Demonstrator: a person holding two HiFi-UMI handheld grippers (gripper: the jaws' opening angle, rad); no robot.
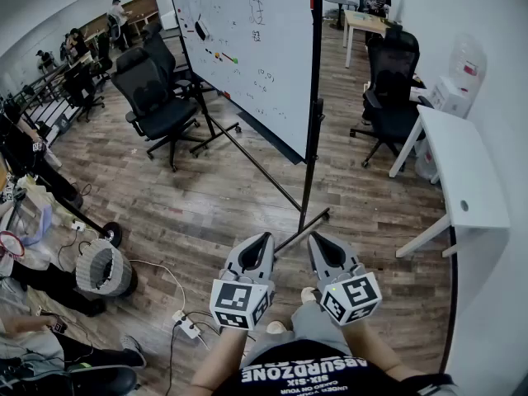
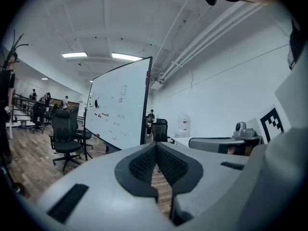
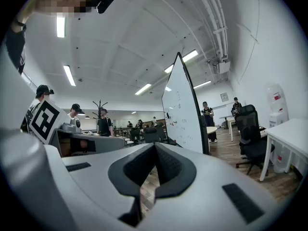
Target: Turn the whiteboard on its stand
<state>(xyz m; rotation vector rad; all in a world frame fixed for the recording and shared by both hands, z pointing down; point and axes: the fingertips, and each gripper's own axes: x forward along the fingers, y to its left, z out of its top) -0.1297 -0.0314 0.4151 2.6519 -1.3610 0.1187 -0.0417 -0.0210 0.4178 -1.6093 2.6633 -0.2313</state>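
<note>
Approach stage, nothing laid on yet. The whiteboard point(image 1: 247, 48) stands upright on its stand point(image 1: 247, 159) out on the wood floor point(image 1: 206, 213), at about 12 o'clock from the person and well apart from both tools; its near edge faces us, with the black post point(image 1: 312, 139) running down to a foot bar. The left gripper point(image 1: 262, 239) and right gripper point(image 1: 315, 238) are held side by side, low in front of the body, both pointing roughly level toward that post. Left gripper view: the pads meet at the tip, nothing between them, the board point(image 2: 120, 109) off at 11 o'clock. Right gripper view: the same, jaws pressed together and empty, the board's edge point(image 3: 183, 114) rising at 1 o'clock. Neither tool touches anything. A chair point(image 1: 157, 97) sits at 10 o'clock behind the board, a white desk point(image 1: 458, 172) at 2 o'clock. My read: the next move calls for stepping in, parting at least one pair of jaws, and taking the near post or the board's frame edge before swinging it. Watch the chair and desk during the swing; either could catch the stand's feet.
</note>
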